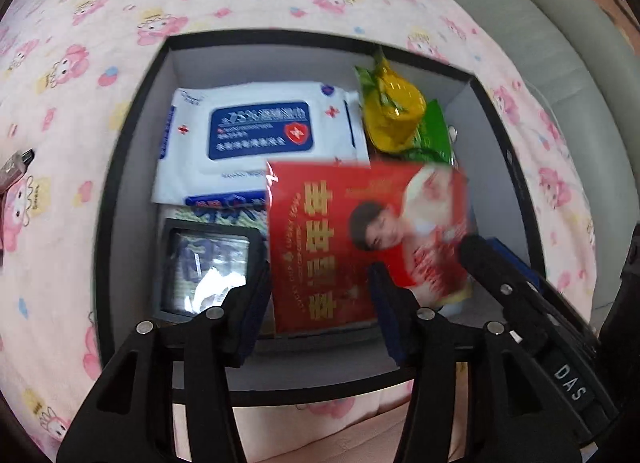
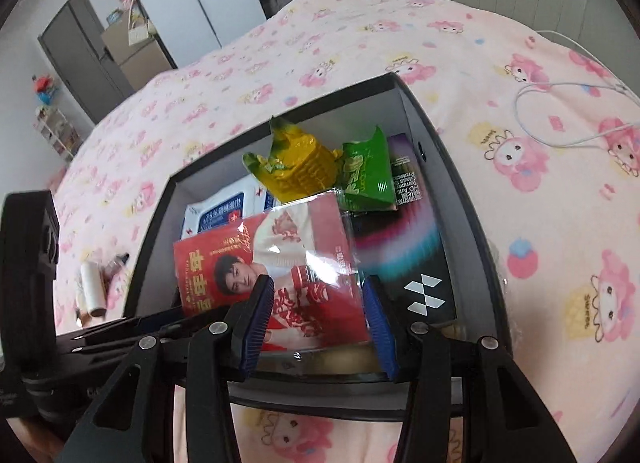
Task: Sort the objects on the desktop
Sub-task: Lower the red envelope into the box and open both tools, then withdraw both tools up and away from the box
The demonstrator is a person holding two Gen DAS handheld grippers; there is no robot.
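A black-rimmed box [image 1: 132, 135] with white walls sits on a pink cartoon blanket. In it lie a white and blue wipes pack [image 1: 260, 135], a yellow snack bag [image 1: 394, 111], a green snack bag [image 1: 434, 131], a small black window case [image 1: 208, 267] and a dark card package [image 2: 408, 255]. A red packet [image 1: 340, 231] with a portrait lies tilted on top, blurred. My left gripper [image 1: 318, 267] hovers open over its near edge. My right gripper [image 2: 318, 281] is open above the same red packet [image 2: 280, 263], with no pad pressing it. One right finger [image 1: 492, 267] shows by the packet's corner.
A white cable [image 2: 560, 87] loops over the blanket to the right of the box. A small white roll [image 2: 92, 287] and a tiny bottle [image 2: 116, 263] lie to its left. A metal plug-like item [image 1: 16, 167] sits at the far left. A grey padded edge [image 1: 540, 23] borders the blanket.
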